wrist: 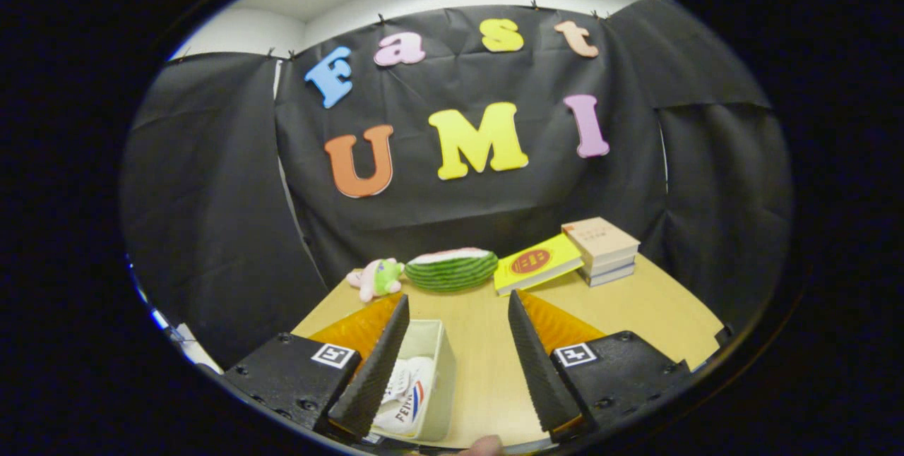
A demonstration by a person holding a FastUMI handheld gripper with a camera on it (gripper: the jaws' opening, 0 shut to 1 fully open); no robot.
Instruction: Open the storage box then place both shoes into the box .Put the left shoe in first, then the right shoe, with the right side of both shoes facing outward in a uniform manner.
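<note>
My jaws released, nothing btwn. Box (439,371) w/ shoe (406,392) inside sits low, just ahead of left finger (374,364), long axis running away along bench (487,343).

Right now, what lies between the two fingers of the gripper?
In the gripper view, the open gripper has bare wooden table between its fingers, plus the storage box beside the left finger, a white shoe inside.

Far end of the wooden table (487,343): a pink-and-green plush toy (376,278), a watermelon-slice cushion (452,269) just beside it, a yellow book (537,262) leaning against a stack of books (602,250).
</note>
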